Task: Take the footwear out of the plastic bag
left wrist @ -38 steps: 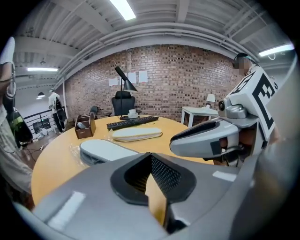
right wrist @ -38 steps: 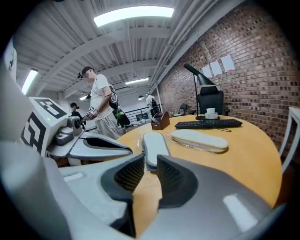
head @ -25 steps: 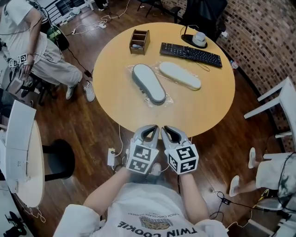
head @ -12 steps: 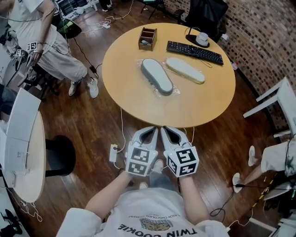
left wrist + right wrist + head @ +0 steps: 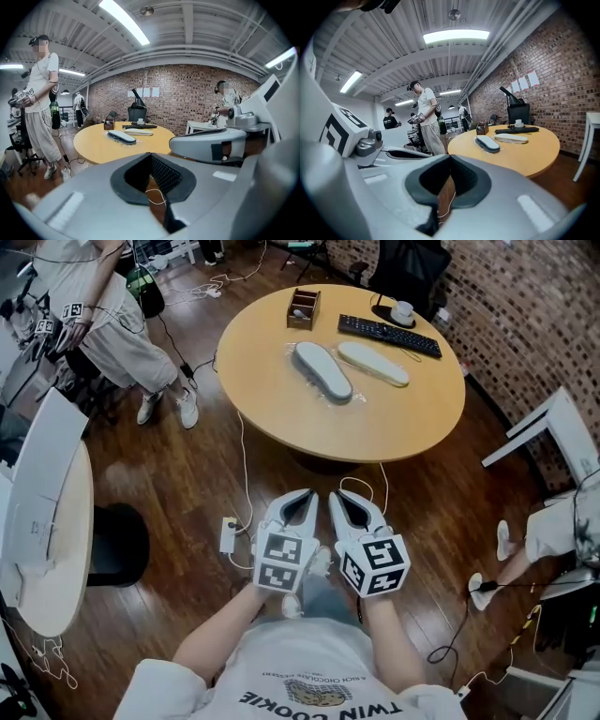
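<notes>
Holding both grippers shut and empty, well short of the table.

Left gripper (image 5: 304, 494) jaws meet at the tips with nothing between them. Right gripper (image 5: 339, 494) jaws have just been closing and now meet too, also empty. Both hang side by side over the wood floor (image 5: 187, 484), well apart from the round table (image 5: 375, 437). There a grey slipper (image 5: 322, 371) and a pale slipper (image 5: 373, 363) lie side by side in a clear bag (image 5: 347, 398). The slippers look light, with thick, rounded, smooth soles, probably firm enough for a pinch across the edge at one end. The bag looks thin, glossy and slippery, so its loose margin beside the grey slipper seems the best place to pin it.
</notes>
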Demonstrator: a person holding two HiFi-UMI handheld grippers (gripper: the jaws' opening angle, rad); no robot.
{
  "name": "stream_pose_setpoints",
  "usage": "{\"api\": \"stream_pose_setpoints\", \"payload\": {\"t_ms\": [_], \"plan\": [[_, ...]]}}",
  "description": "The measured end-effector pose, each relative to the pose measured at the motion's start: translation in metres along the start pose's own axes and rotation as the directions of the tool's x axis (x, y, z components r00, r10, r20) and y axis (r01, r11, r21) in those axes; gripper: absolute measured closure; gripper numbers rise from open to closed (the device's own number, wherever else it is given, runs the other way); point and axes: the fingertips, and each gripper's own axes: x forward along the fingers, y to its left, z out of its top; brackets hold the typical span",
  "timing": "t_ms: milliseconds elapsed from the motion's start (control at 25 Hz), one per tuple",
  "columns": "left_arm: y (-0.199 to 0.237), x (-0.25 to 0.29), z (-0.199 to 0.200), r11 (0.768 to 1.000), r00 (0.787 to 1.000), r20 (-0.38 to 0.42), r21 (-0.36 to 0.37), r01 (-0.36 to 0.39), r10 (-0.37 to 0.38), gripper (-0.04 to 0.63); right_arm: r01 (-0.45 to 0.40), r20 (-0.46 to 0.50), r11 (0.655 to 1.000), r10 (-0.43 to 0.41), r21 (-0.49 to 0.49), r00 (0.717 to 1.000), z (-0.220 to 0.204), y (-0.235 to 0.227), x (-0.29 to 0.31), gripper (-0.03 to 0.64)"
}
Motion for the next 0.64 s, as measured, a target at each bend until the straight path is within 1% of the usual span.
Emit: {"api": "stream_pose_setpoints", "payload": {"t_ms": [120, 280, 360, 640], "plan": [[-0.012, -0.018, -0.001, 1.0, 1.0, 0.009, 0.003, 0.006, -0.006, 0.589, 0.01, 0.002, 1.0, -0.01, 0.008, 1.0, -0.004, 0.011, -0.02, 0.615], [-0.029, -0.035, -0.013, 1.0, 1.0, 0.008, 0.013, 0.015, -0.015, 0.589, 0.017, -0.001, 1.0, -0.017, 0.001, 1.0, -0.016, 0.024, -0.041, 0.615], [-0.036, -0.043, -0.013, 1.0, 1.0, 0.009, 0.018, 0.023, -0.023, 0.589, 0.02, 0.0, 1.0, -0.02, -0.001, 1.0, -0.015, 0.03, -0.049, 0.615], [-0.055, -0.049, 0.027, 0.998, 0.999, -0.009, 0.04, 0.039, -0.039, 0.588, 0.024, 0.007, 0.999, -0.024, 0.028, 1.0, 0.02, 0.022, -0.072, 0.615]]}}
